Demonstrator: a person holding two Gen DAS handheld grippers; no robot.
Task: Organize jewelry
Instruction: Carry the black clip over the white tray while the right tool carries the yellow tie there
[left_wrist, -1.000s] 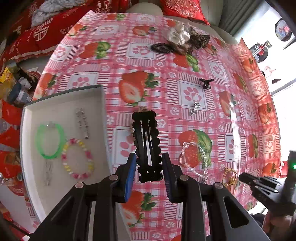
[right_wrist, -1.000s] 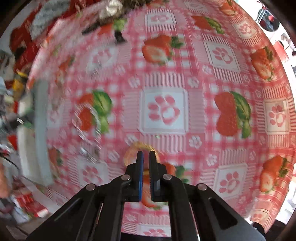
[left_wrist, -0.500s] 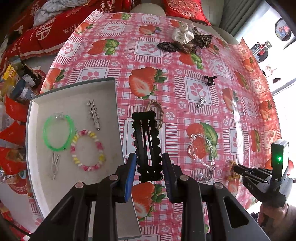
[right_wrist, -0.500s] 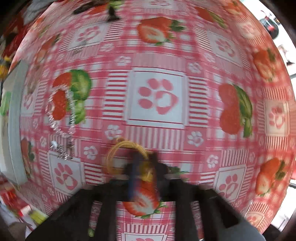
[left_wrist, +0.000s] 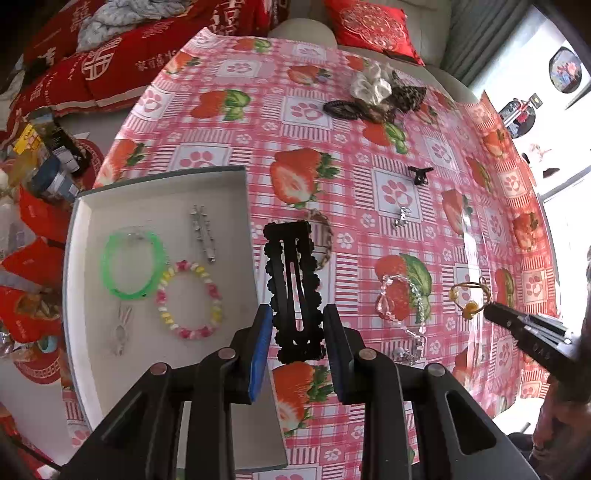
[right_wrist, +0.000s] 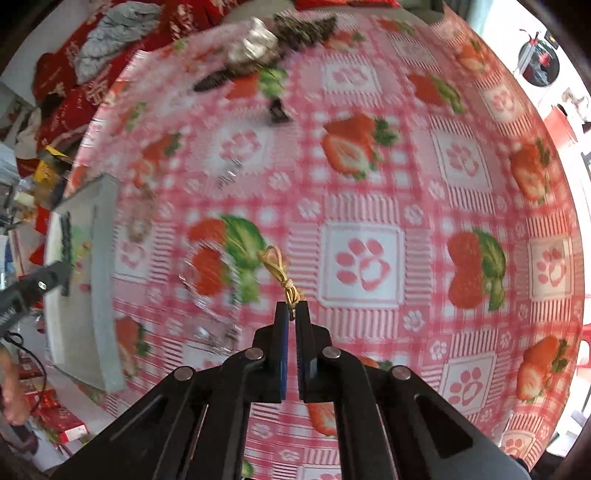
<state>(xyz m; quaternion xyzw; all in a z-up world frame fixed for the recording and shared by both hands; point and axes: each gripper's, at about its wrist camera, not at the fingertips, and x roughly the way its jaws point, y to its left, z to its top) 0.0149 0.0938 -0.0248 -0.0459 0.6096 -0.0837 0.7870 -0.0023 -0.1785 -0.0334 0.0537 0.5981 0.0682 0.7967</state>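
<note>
My left gripper (left_wrist: 297, 334) is clamped on a black hair clip (left_wrist: 293, 291), which stands out forward between the blue pads, above the strip of strawberry tablecloth (left_wrist: 369, 147) just beside the white tray (left_wrist: 79, 236). My right gripper (right_wrist: 291, 306) is pressed together on the knot of a thin yellow elastic band (right_wrist: 279, 267); its loop hangs free from the fingertips, above the cloth.

In the tray a green bangle (left_wrist: 131, 264), a bracelet of pastel beads (left_wrist: 188, 299), a silver hair clip (left_wrist: 202, 234) and a small rabbit-shaped piece (left_wrist: 120, 330) already lie. On the cloth I see a clear bead bracelet (left_wrist: 400, 297), a woven bracelet (left_wrist: 325, 236) partly hidden behind my black clip, a small black claw clip (left_wrist: 419, 174), a small silver piece (left_wrist: 402, 217) and the scrunchies (left_wrist: 373, 88) at the far edge.

The main danger, I think, is the band. Only a very small part is pinched, so a quick swing toward the tray can pull it out of the pads, and it would fall back on the cloth or over the table edge. The black clip is held only near its end; if I tilt it, it can turn in the pads and drop outside the tray wall. Both hands also go to the same tray, so the grippers may knock each other, or the clip may land on the beads and push them about. The right view is blurred, so I cannot judge well how high the band is.
</note>
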